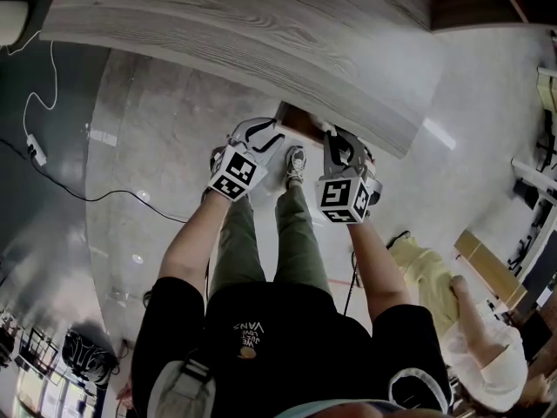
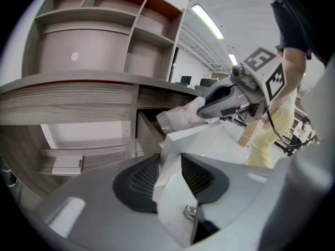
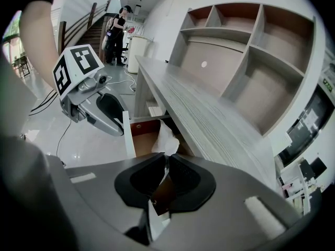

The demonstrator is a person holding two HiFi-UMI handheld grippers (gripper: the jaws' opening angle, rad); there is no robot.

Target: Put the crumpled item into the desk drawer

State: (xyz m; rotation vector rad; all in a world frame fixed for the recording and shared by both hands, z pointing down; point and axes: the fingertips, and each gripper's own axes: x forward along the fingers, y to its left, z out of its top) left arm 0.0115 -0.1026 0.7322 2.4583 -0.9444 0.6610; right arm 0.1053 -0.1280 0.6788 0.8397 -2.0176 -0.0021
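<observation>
over the open brown-lined drawer under the grey wooden desk, the right gripper is clenched on the crumpled white item, while the left gripper, near on its left, grasps the white drawer front.

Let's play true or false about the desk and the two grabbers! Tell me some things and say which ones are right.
1. The drawer under the desk is open. True.
2. The left gripper holds the crumpled item. False: the left gripper is clamped on the drawer front. The right gripper holds the crumpled item.
3. The crumpled item is white and hangs over the open drawer. True.
4. The shelves above the desk are full of books. False: the compartments that show look bare.
</observation>
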